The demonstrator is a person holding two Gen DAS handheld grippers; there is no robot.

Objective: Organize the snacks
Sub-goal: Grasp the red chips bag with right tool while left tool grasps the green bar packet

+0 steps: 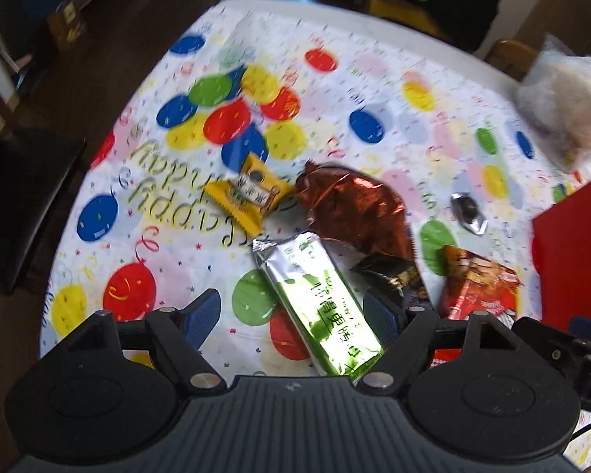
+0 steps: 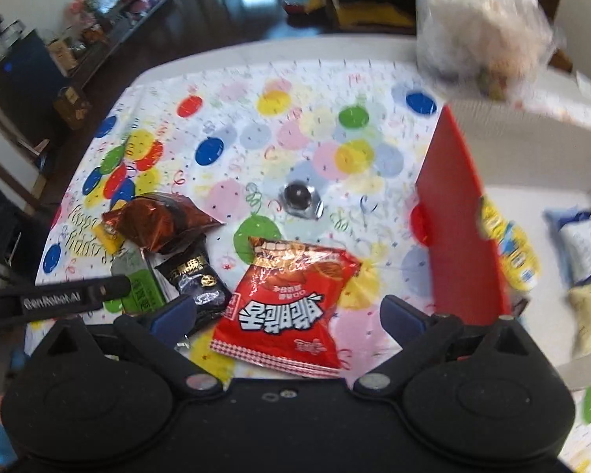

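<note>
Seen from 2 wrist cameras looking down at a tabletop covered with a white birthday cloth printed with coloured balloons.

Left gripper hovering over the snacks, blue-padded fingers spread apart, pinching nothing; a green and silver packet lying flat on the cloth between and beyond them.

Just past that packet, a crumpled copper foil bag, touching a small yellow packet on its left. A black packet tucked partly under the foil bag. Further right, a small silver-wrapped dark sweet lying alone.

Right gripper likewise hovering, fingers spread wide and gripping nothing; a red snack bag with white Korean lettering lying flat between them.

To the right, a white box with a red flap standing up along its near side. Inside, a yellow packet, a blue and white packet and a pale packet. Beyond the box, a clear plastic bag of pale contents, blurred.

Dark floor and cluttered shelving in the background.
</note>
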